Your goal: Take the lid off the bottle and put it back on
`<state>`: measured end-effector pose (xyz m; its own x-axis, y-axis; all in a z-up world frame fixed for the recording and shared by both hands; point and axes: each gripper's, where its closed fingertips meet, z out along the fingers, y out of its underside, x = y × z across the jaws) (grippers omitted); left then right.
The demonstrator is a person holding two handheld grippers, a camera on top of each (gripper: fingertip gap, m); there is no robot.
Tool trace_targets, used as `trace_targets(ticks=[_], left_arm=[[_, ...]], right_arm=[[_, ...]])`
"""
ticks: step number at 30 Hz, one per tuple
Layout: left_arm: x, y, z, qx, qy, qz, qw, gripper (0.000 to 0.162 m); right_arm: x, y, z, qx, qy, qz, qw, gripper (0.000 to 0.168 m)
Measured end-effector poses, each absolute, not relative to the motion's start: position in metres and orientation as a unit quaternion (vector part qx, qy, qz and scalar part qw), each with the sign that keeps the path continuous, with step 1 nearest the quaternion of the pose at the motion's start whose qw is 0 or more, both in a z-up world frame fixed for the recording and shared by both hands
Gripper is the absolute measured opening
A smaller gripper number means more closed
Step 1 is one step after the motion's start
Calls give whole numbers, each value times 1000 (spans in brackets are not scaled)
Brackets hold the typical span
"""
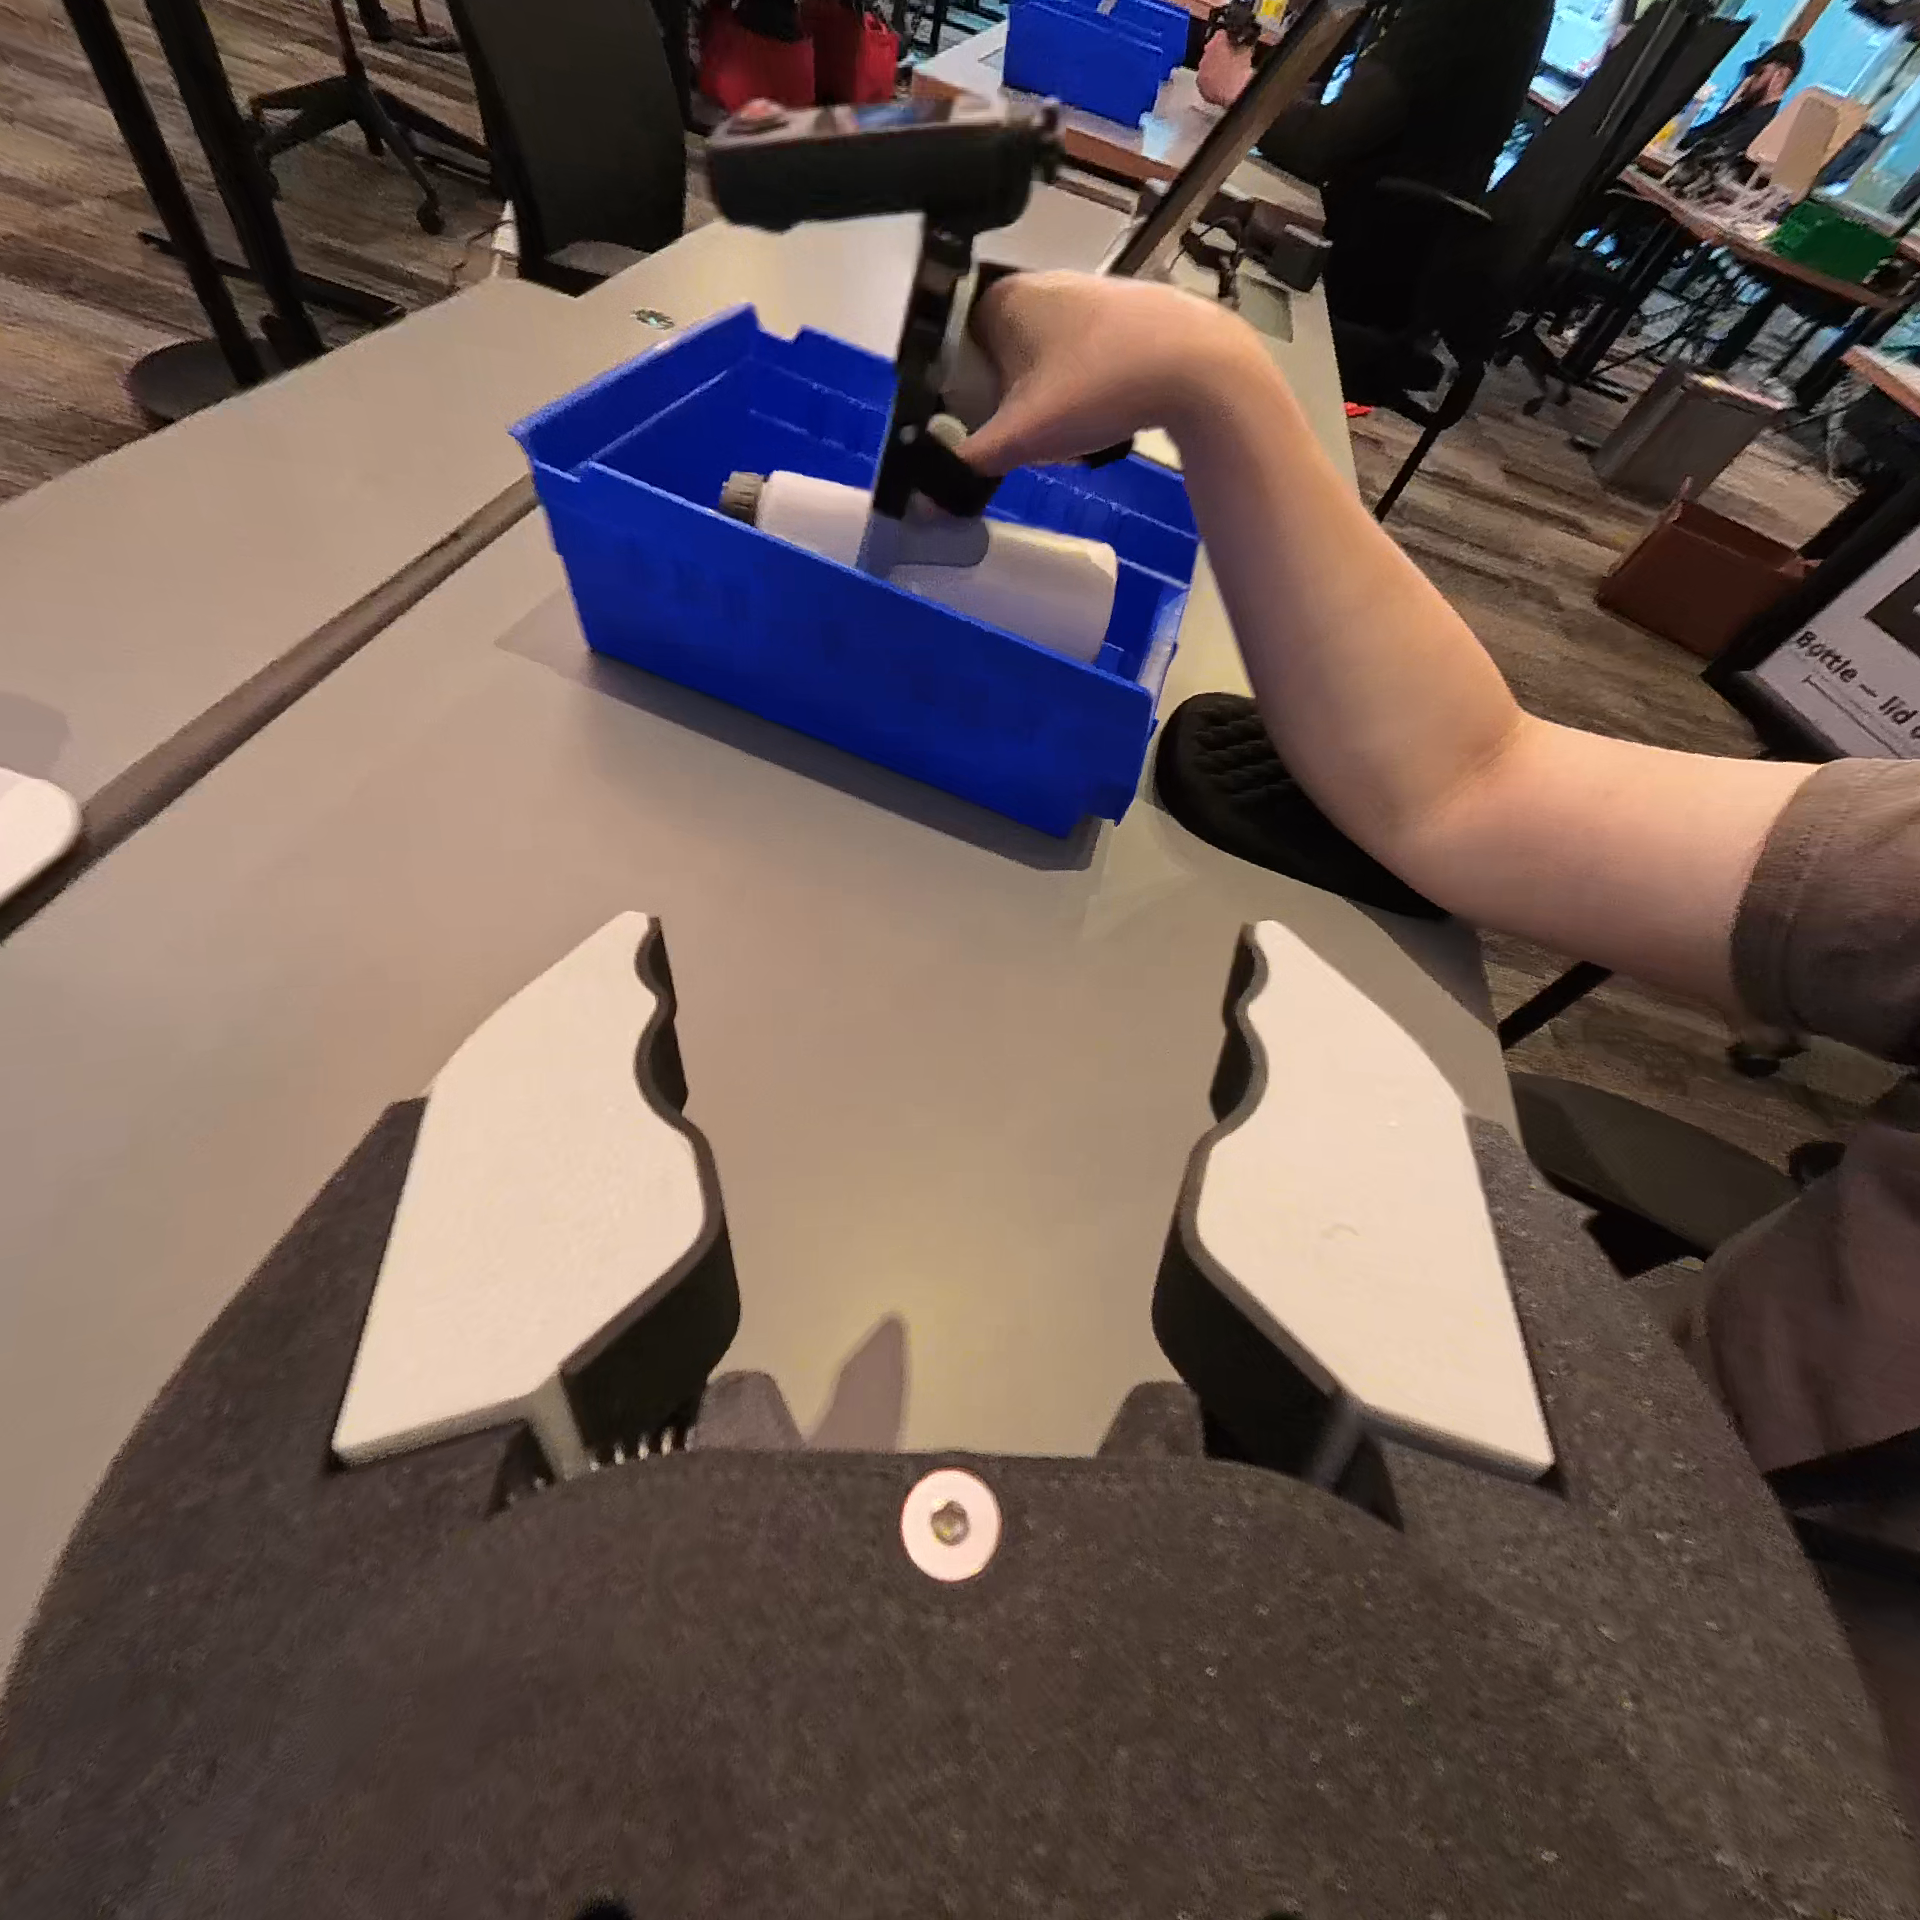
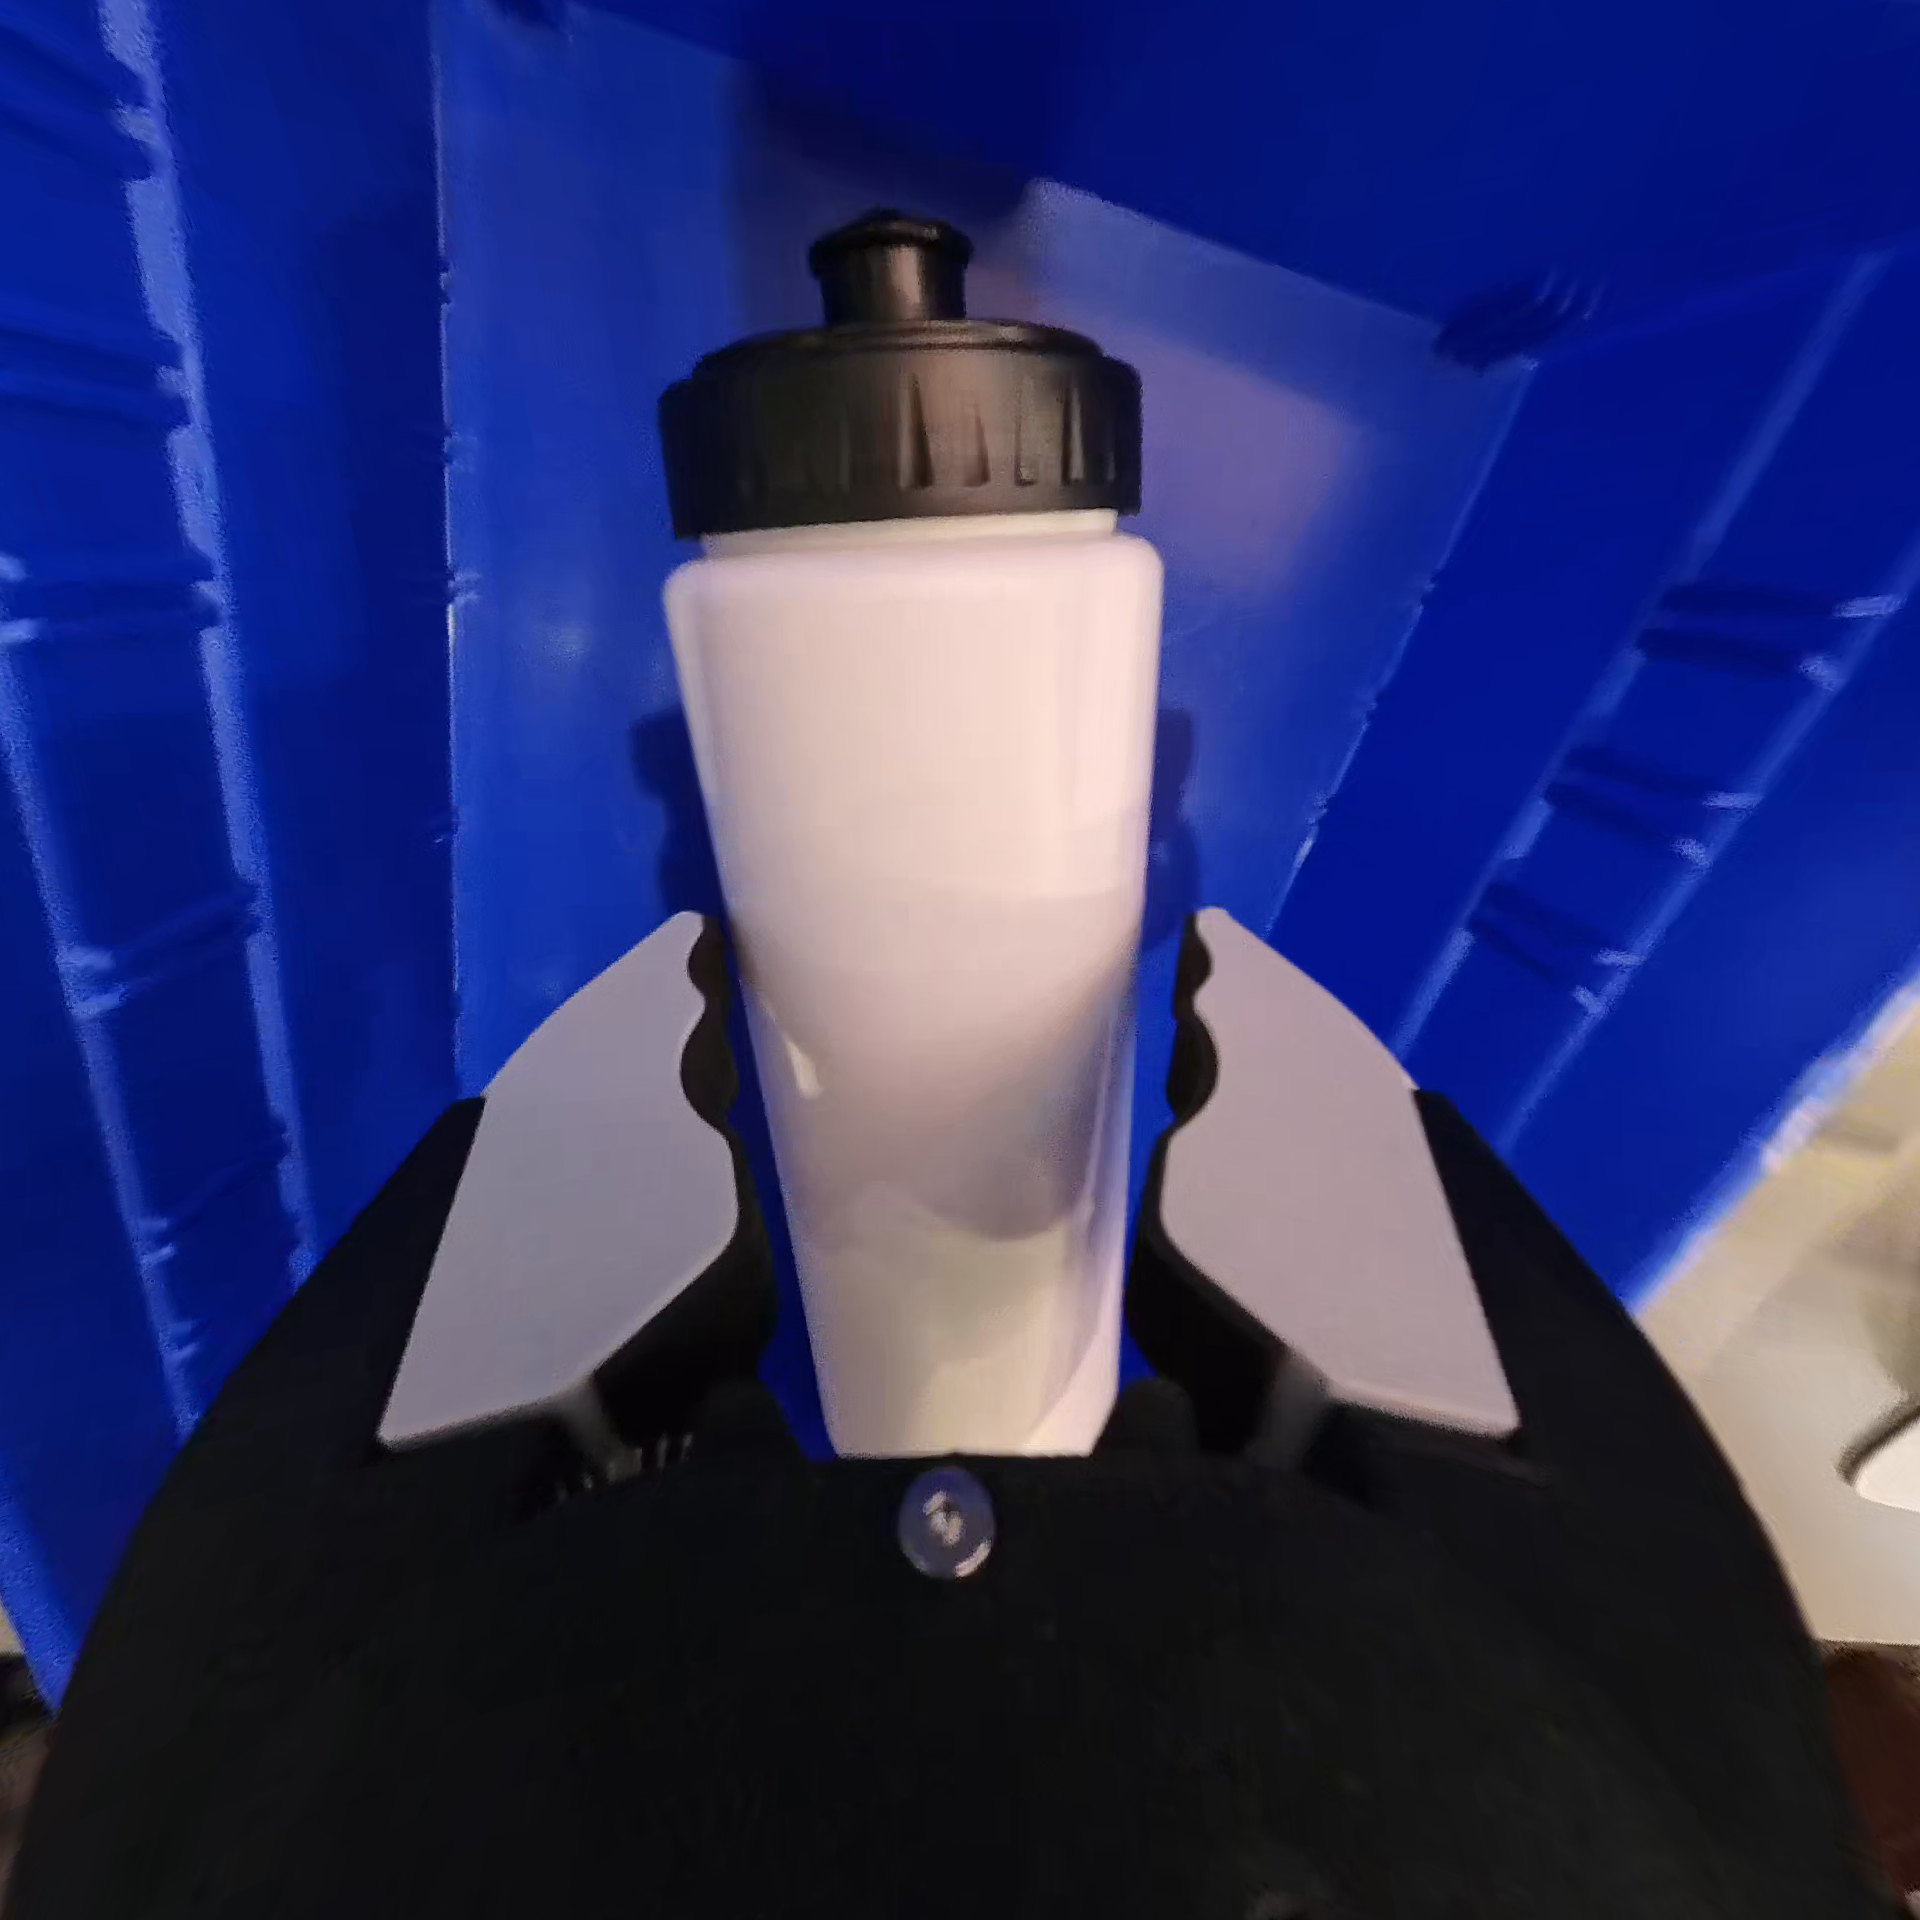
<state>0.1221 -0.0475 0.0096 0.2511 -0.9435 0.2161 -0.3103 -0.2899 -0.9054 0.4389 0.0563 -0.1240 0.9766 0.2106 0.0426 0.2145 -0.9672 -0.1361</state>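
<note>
A white bottle (image 2: 914, 790) with a black screw lid (image 2: 900, 426) lies inside a blue bin (image 2: 312, 727). My right gripper (image 2: 951, 935) reaches down into the bin, its fingers (image 2: 582, 1174) on either side of the bottle's body. The jaws stand open, with a thin gap showing on the right side. The left wrist view shows the bottle (image 1: 1039, 592) lying in the bin (image 1: 831, 665), lid (image 1: 743, 494) to the left, with the right gripper (image 1: 920, 540) over its middle. My left gripper (image 1: 951, 935) is open and empty, low over the grey table (image 1: 935, 1143) in front of the bin.
A person's forearm (image 1: 1351, 644) reaches from the right to the right gripper. A black pad (image 1: 1236, 769) lies right of the bin. A seam between the tables (image 1: 291, 665) runs on the left. Chairs, desks and another blue bin (image 1: 1091, 47) stand behind.
</note>
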Motion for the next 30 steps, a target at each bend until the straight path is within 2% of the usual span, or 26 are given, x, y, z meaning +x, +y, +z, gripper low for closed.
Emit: trace_targets(ticks=[2,7,9,11,14,17,20,23,25,26,30], left_arm=[[106,-37,26,-690,451,-379,420,93],[9,-5,94,-713,356,-272,540,94],[-59,13,103,-760,259,-183,567,99],[-133,21,100,-806,158,-105,560,105],[-234,12,82,-853,34,-10,521,102],[-293,-4,46,-894,-35,18,447,95],[-309,-11,3,-930,-52,-11,363,87],[-313,-9,-31,-953,-50,-21,298,86],[-309,-5,-50,-963,-38,-32,264,82],[-305,-3,-58,-966,-33,-43,251,74],[-299,-1,-79,-975,-26,-64,211,63]], right_arm=[[432,60,-98,-984,-127,-8,121,94],[452,75,7,-920,-114,-51,371,93],[478,69,14,-909,-98,-74,397,91],[514,57,-7,-932,-60,-95,344,91],[544,44,-48,-963,-23,-69,259,91],[547,36,-83,-981,-5,-15,192,78],[548,34,-106,-988,7,4,152,61],[537,34,-119,-991,2,47,128,45],[521,31,-124,-990,-17,89,106,9],[521,29,-126,-992,-22,80,97,8],[519,29,-126,-994,-22,62,84,8]])
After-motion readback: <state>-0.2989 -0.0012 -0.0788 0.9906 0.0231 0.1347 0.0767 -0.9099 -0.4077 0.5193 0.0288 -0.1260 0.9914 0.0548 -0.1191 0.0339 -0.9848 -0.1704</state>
